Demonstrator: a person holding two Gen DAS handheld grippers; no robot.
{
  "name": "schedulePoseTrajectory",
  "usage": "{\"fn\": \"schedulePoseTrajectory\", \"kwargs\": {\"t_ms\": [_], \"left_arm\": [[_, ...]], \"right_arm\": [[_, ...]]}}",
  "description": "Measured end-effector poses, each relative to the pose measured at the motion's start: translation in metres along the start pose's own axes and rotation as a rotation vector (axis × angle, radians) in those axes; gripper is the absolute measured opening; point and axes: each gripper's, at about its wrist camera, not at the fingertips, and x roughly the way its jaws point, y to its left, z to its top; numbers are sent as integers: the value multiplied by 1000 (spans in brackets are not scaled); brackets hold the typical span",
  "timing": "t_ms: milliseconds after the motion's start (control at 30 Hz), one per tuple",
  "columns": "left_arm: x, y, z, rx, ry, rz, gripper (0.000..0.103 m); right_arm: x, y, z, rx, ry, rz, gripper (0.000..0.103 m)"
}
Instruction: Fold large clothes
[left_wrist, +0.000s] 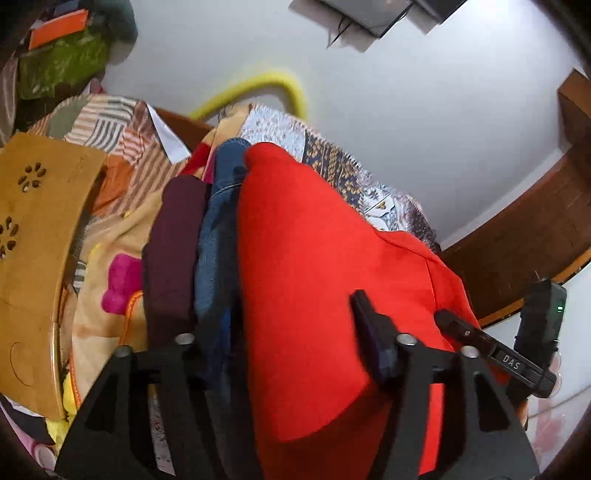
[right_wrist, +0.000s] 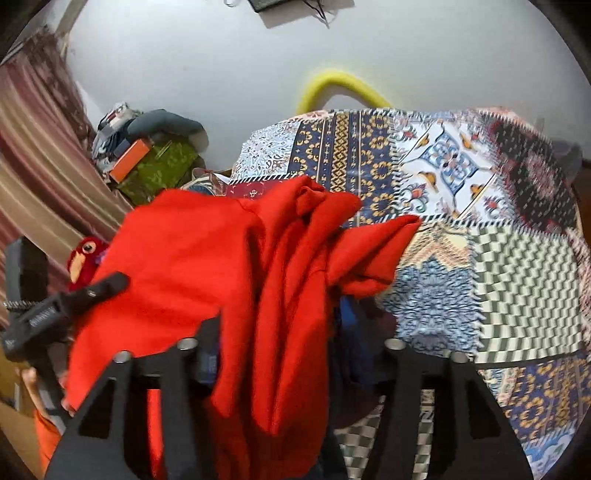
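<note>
Red garment (right_wrist: 207, 258) is seen draped in loose folds over a stack of folded clothes, a blue piece (left_wrist: 218, 229) and a maroon one (left_wrist: 173, 243), on the patterned bedspread (right_wrist: 480, 258). Both the left gripper (left_wrist: 280, 325) and the right gripper (right_wrist: 288, 332) are held with jaws apart above the red cloth, and nothing is gripped.

1. From the left wrist fisheye view we look forward and downward along the left gripper (left_wrist: 280, 332), very near a bright red cloth garment (left_wrist: 314, 258) that fills the centre; a white wall (left_wrist: 406, 110) closes the background.
2. From the right wrist fisheye view we look downward along the right gripper (right_wrist: 299, 328), close over the same garment (right_wrist: 207, 266).
3. We find shared in both views the garment, a patchwork-patterned bedspread (right_wrist: 461, 206) and a curved yellow tube (left_wrist: 291, 92).
</note>
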Motion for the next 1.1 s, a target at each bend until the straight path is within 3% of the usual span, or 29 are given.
{"fn": "schedulePoseTrajectory", "kwargs": {"t_ms": [33,233,400,533,633,900,1100], "left_arm": [[-4,1,-2,9,-9,20,73],[-57,-14,-31,76,-64,93,79],[-86,-34,-64,164,-36,179,80],[-115,-59,-94,250,-64,243,80],[-147,-82,-109,287,-114,241,80],[-251,-158,-156,434,-363,255,80],[-324,-212,-215,537,-603,233,80]], "right_arm": [[-9,2,-5,-28,-1,-16,59],[-47,12,-29,-148,-17,-99,63],[-72,19,-44,-182,-32,-80,63],[-114,38,-59,-226,-107,-70,63],[-149,53,-66,-258,-188,-47,63],[-247,83,-101,-283,-446,22,63],[-298,98,-139,-295,-612,59,63]]}}
